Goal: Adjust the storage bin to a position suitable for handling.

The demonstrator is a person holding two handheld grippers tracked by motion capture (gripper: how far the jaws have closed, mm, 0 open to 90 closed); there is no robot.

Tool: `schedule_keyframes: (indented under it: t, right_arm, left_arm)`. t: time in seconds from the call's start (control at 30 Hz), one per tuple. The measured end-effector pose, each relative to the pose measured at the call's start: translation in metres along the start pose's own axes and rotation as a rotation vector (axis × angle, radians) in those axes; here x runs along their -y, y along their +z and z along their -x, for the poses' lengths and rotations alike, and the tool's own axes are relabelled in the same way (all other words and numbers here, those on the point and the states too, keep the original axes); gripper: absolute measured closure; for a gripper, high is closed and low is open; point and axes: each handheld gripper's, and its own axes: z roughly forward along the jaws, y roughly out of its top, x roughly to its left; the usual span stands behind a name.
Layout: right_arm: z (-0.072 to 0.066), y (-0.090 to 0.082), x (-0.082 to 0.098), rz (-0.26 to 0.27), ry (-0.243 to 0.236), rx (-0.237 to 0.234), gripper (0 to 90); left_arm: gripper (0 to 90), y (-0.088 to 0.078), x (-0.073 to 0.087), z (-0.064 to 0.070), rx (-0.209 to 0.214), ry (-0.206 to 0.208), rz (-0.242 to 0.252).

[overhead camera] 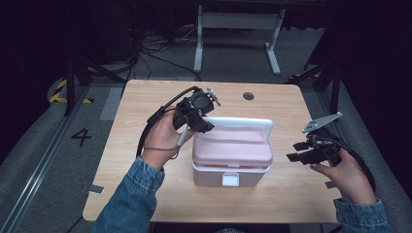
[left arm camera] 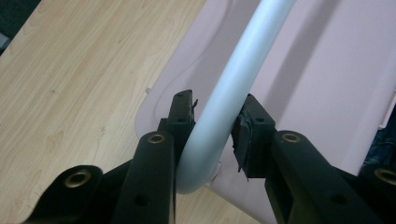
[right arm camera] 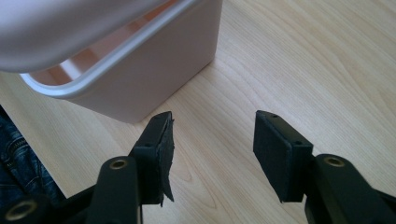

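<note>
Pink box (overhead camera: 232,160) sits on the wooden table (overhead camera: 145,194), roughly mid-table, somewhat nearer my edge than the far edge. White latch (overhead camera: 230,179) faces me on its front wall. The white handle (overhead camera: 243,123) stands raised above the lid (overhead camera: 233,148).

My left gripper (overhead camera: 197,119) is at the handle's left corner, where the bar bends down toward the lid. In the left gripper view both pads press the handle (left arm camera: 229,88) from either side, just above the bend; jaws clamped on it, pink lid (left arm camera: 322,79) behind, bare table (left arm camera: 79,79) to one side.

In the right gripper view the lid (right arm camera: 56,28) is tilted up off the box (right arm camera: 154,79), a gap showing under its white rim on that side.

My right gripper (overhead camera: 303,151) is off the box's right end, near the table's right edge, touching nothing. Its jaws stand wide apart with only table (right arm camera: 299,60) between them, the box's corner just ahead and to one side.

Small dark hole (overhead camera: 248,96) in the tabletop near the far edge.
</note>
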Motion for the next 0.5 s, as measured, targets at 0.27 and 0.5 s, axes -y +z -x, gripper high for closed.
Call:
schedule_keyframes:
  t: [0.27,0.5]
  right_arm:
    - [-0.002,-0.001,-0.001,0.016,-0.018,-0.011,52.2]
    - [-0.006,-0.002,-0.003,0.041,-0.042,-0.025,52.5]
  left_arm:
    - [70.0,-0.002,-0.005,-0.006,0.004,-0.021,0.003]
    - [69.0,-0.003,-0.007,-0.016,0.014,-0.054,0.017]
